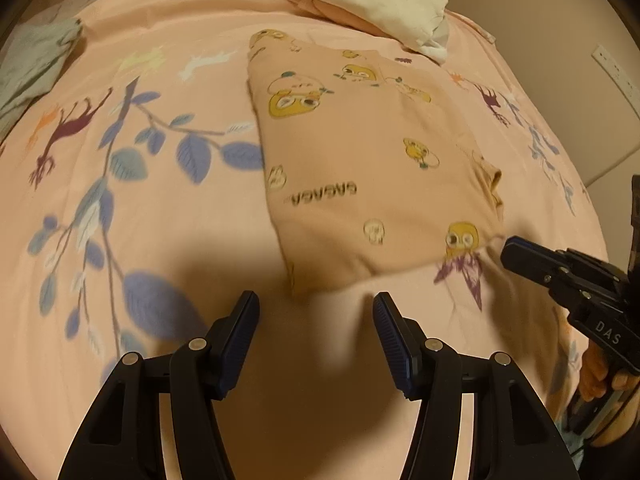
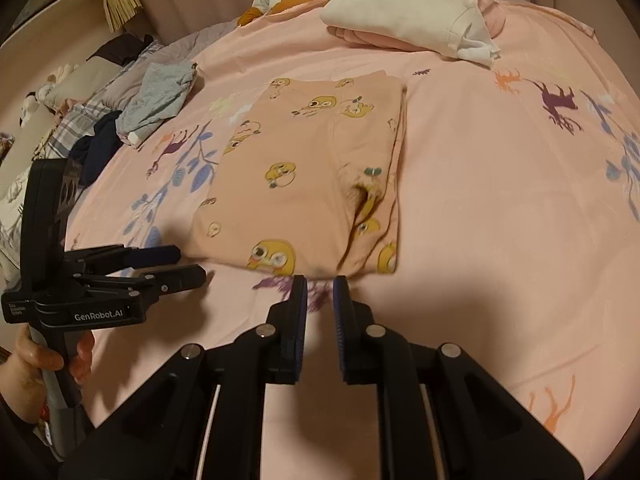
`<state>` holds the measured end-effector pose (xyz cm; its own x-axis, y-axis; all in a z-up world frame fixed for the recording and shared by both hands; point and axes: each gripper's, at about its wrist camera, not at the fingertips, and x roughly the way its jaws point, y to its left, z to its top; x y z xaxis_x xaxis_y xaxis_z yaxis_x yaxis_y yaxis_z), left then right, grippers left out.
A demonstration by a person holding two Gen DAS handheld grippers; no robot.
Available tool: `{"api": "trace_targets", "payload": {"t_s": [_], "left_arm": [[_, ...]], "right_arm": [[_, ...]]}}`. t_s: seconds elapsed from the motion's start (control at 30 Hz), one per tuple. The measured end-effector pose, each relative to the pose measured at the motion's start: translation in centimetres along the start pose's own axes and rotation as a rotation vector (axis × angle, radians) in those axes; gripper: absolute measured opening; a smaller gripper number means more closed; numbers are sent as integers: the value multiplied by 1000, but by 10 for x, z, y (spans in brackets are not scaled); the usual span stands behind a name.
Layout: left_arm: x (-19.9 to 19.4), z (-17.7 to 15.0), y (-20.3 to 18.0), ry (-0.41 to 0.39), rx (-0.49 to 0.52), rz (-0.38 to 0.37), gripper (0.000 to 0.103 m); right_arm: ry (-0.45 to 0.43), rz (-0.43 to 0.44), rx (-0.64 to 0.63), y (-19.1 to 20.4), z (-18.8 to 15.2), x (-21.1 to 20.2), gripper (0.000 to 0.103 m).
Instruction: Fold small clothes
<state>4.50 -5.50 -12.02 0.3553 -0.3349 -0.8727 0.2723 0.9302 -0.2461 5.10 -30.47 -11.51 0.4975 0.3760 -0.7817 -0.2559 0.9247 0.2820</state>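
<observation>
Landmark: peach cotton garment printed with yellow cartoon ducks (image 2: 308,168), folded into a rough rectangle, flat on the pink bedsheet patterned with blue leaves and purple deer (image 1: 120,208). All places below are given from it, left to right.

1. Grey-blue crumpled cloth (image 2: 160,96): well to the left of the garment, at the sheet's edge, not yet folded by the look of it.
2. Left gripper (image 1: 316,332): black, blue-padded, just short of the garment's near left corner. Fingers wide apart, holding nothing, not touching the cloth.
3. Peach garment itself: mid-sheet, edges fairly square; a small ruck shows near its right side, where a layer seems to bunch.
4. Right gripper (image 2: 320,312): just short of the garment's near right corner. Fingers close together with a narrow gap showing between the pads; nothing between them.
5. Stack of a white folded cloth over a pink one (image 2: 412,12): beyond the garment's far right corner, near it but apart.

Step in hand, as judged: this garment's fold looks finished or one fold from finished, both grippers free of it.

Next move calls for: either a grip at each near corner to double the piece toward the far edge, or lifting it whole to the stack. Right gripper must open wider first.
</observation>
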Motion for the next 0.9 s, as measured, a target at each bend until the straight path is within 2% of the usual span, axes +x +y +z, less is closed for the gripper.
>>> {"api": "trace_targets", "payload": {"t_s": [0.3, 0.4, 0.43, 0.53, 0.57, 0.73, 0.9], "left_arm": [[-32, -32, 11, -29, -113, -53, 58], [-43, -41, 13, -44, -131, -65, 58], [-48, -44, 15, -51, -141, -70, 59], [-58, -53, 20, -70, -178, -86, 69], [-61, -56, 20, -77, -188, -89, 70], [-78, -67, 25, -106, -216, -106, 70], [-99, -78, 30, -165, -252, -143, 86]], "right_arm": [[-14, 51, 40, 15, -21, -19, 25], [-24, 69, 71, 18, -27, -25, 35], [-29, 74, 86, 20, -30, -27, 42], [-54, 94, 145, 21, -37, -36, 49], [-67, 106, 170, 21, -39, -39, 54], [-82, 123, 216, 26, -47, -53, 58], [-110, 123, 215, 35, -47, -67, 65]]}}
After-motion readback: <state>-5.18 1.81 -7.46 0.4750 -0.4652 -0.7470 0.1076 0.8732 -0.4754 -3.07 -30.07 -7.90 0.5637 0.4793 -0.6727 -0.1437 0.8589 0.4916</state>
